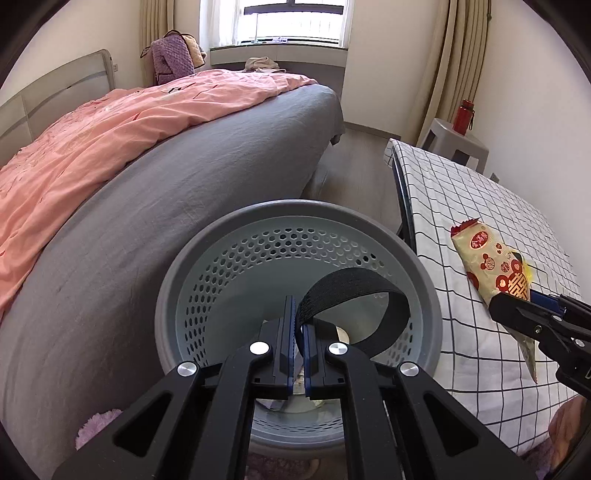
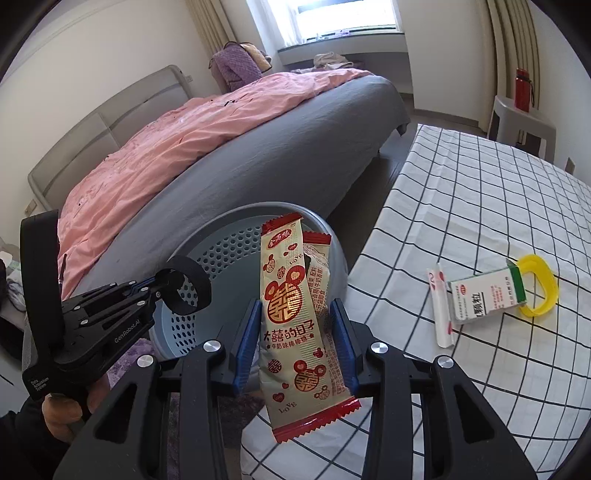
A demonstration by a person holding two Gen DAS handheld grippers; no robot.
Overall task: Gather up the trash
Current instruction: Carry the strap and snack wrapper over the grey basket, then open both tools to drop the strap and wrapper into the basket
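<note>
Bright daylight pours from the blown-out white-framed window point(image 1: 291, 22); both views sharp, heavily fisheye-bent, with black vignetted corners and soft shadows.

1. My left gripper point(image 2: 157, 286) is matte black plastic with blue ribbed pads on its fingers point(image 1: 290, 332).
2. White lettering reads "GenRobot.AI" on its side, and "Data Acquisition System" on the handle.
3. My right gripper point(image 2: 297, 341) matches it: black linkage arms, round silver screws, blue pads.
4. My bare left hand point(image 2: 70, 410) shows skin, with a dark sleeve behind.
</note>
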